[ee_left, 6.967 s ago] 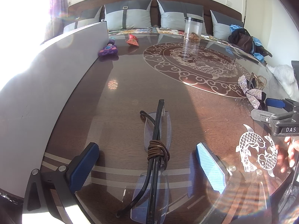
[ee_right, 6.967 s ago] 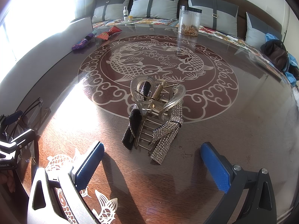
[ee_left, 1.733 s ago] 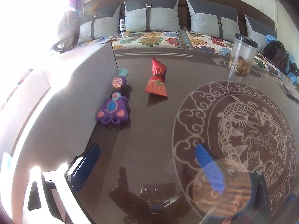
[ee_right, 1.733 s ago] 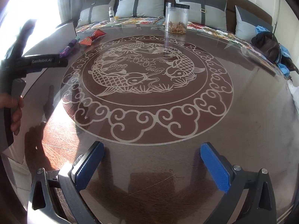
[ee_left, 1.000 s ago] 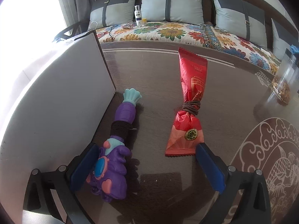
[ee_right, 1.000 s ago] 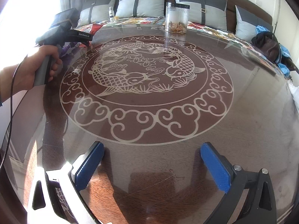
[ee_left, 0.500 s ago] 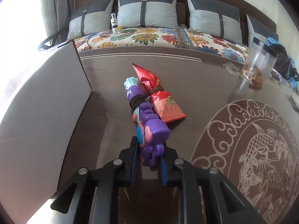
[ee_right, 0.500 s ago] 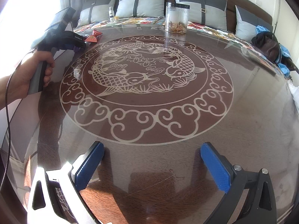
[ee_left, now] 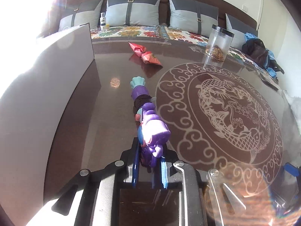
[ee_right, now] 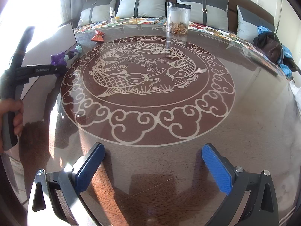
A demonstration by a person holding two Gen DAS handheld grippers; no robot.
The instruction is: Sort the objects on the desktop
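My left gripper [ee_left: 149, 166] is shut on a purple toy [ee_left: 150, 130] with a teal end and a dark band round its middle, and holds it lifted above the dark glass-topped table [ee_left: 116, 116]. The toy also shows in the right wrist view [ee_right: 60, 58] at the far left, held by the left gripper [ee_right: 58, 68]. A red snack packet [ee_left: 145, 53] tied with a band lies further back; it also shows in the right wrist view [ee_right: 97, 36]. My right gripper [ee_right: 153, 166] is open and empty over the table's near edge.
A tall grey board [ee_left: 43, 86] stands along the table's left side. A clear jar [ee_right: 177, 18] with brown contents stands at the back. A sofa with grey cushions [ee_left: 131, 10] lies behind. A dark bag [ee_right: 270, 47] sits at the far right.
My left gripper has lifted the purple toy and drawn it back from the red packet, which stays on the table. The right gripper has not moved.
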